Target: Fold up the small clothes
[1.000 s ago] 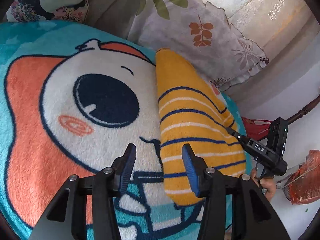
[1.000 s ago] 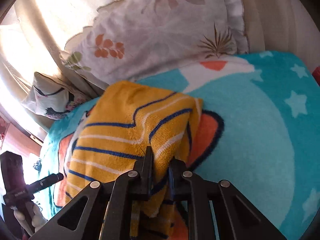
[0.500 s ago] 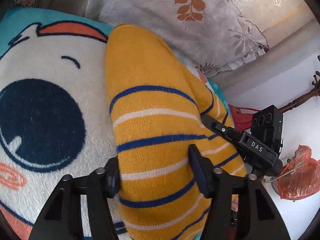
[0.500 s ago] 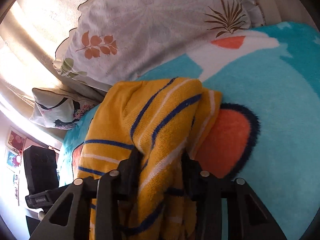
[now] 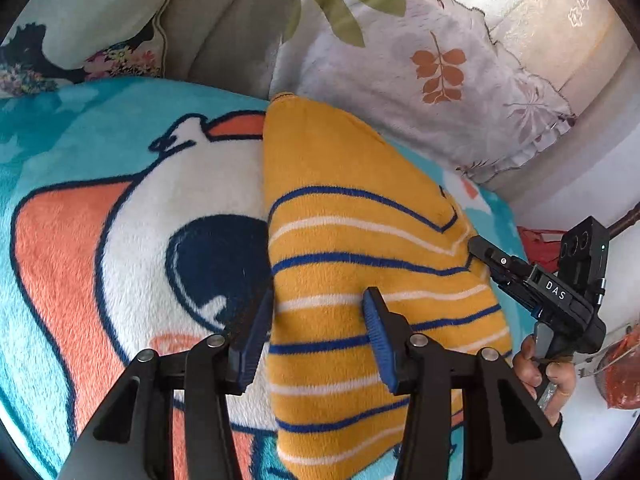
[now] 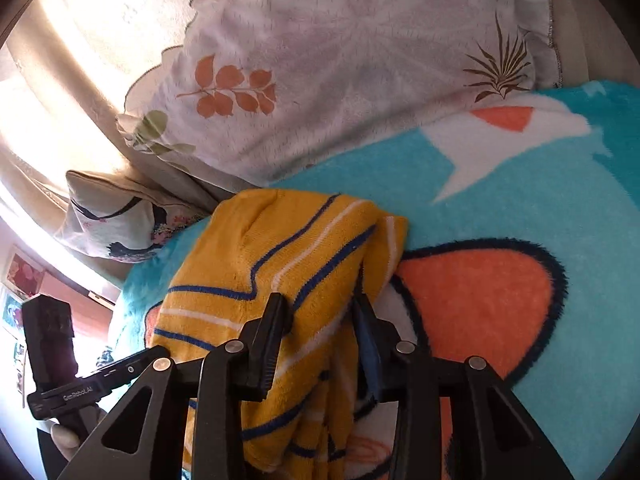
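A small yellow garment [image 5: 360, 280] with blue and white stripes lies folded on a cartoon-print blanket [image 5: 120, 240]. My left gripper [image 5: 316, 344] is open above the garment's left edge, one finger off the cloth and one over it. In the left wrist view my right gripper [image 5: 476, 246] touches the garment's right edge. In the right wrist view the garment [image 6: 280, 260] lies between the open fingers of my right gripper [image 6: 320, 344], which hold nothing tight. The left gripper [image 6: 148, 356] shows at lower left.
A white leaf-print pillow [image 5: 420, 80] lies behind the garment against a beige sofa back [image 5: 224, 32]. A second printed cushion [image 6: 112, 220] is at the far left. A red-orange bag [image 5: 620, 372] lies beyond the blanket's right edge.
My right gripper has opened and let go of the garment's edge. My left gripper has moved over the garment and then back a little to its left edge.
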### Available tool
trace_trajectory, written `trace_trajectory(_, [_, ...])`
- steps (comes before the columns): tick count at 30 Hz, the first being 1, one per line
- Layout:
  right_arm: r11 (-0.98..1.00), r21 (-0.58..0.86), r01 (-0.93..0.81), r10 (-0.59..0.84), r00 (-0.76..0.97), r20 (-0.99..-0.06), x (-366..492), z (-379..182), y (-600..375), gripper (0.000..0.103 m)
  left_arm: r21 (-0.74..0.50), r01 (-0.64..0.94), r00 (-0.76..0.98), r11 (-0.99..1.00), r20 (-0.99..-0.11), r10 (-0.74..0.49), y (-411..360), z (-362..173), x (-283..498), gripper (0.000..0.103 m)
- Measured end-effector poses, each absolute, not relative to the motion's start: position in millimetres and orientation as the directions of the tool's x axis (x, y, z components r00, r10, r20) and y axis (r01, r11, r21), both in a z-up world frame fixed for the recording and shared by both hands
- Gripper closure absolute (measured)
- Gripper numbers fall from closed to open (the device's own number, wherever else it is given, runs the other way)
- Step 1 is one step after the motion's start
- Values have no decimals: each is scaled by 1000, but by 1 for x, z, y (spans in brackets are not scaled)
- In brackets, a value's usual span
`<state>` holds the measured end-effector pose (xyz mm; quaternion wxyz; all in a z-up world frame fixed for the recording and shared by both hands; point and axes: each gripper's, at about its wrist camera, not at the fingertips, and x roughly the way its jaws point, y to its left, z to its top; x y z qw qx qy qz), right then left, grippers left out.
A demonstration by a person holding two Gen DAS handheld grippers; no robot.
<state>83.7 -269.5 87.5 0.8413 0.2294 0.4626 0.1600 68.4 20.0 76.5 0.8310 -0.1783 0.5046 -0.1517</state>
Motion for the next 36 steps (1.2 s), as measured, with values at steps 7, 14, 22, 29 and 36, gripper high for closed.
trace_trajectory(7, [735,630,-252,650,526,-548,45,139,-245,63,-544,84,492,835,-706,-509,33,78,23,56])
trace_trajectory(14, [694,714,-95,682,408,-608,49,66,-237,88,-553,23,410,833,-754,-513,29,39,21,49])
trace_trajectory(22, [723,643,-255,677,449,-583,58,123,-195,56,-558,33,515,829,-702,-493,52,66,-22,49])
trace_trajectory(29, [620,738,-267,783,149,-604,122,70,-103,59,-481,12,581,877,-710,-397,72,78,-47,48])
trace_trajectory(36, [701,710,-65,678,369,-636,187,69,-152,56,-477,18,595,879,-701,-393,80,79,-53,44])
